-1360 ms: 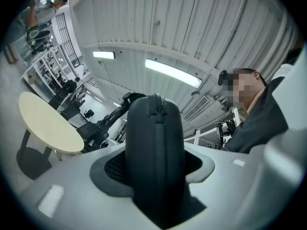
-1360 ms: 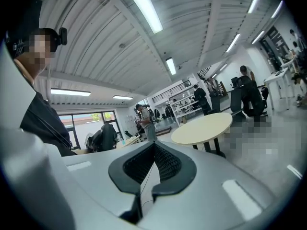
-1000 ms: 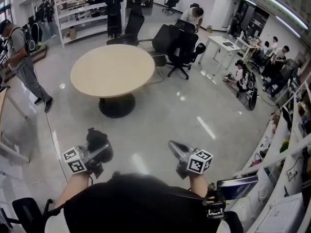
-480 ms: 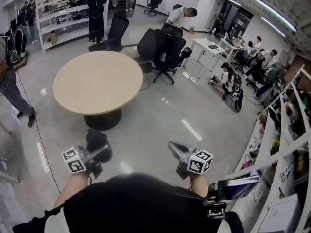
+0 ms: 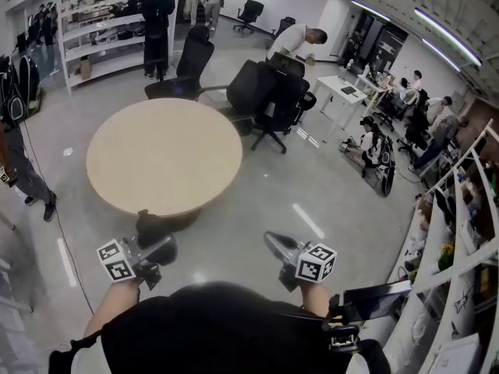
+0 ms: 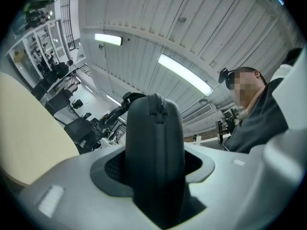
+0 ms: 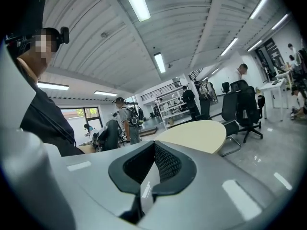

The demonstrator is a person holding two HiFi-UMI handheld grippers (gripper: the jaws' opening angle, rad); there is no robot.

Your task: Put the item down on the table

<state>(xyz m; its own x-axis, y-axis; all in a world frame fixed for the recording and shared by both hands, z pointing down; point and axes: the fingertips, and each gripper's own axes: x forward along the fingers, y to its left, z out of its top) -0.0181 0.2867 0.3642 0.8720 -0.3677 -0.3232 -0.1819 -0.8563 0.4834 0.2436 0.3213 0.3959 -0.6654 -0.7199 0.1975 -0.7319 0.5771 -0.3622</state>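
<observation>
Now left gripper clamps black case; right gripper closed, seemingly empty.

Case: black, matt shell with a raised zip seam. Right gripper body: smooth grey matt plastic; its pads: black, rough mesh texture. Table top: pale wood-look, smooth, matt. Floor: grey, glossy, reflective. Ceiling: ribbed white panels, matt

The person wears a black short-sleeved top, and the left gripper and right gripper each have a pale grey body, black mesh-textured pads and a white cube printed with black square markers.
</observation>
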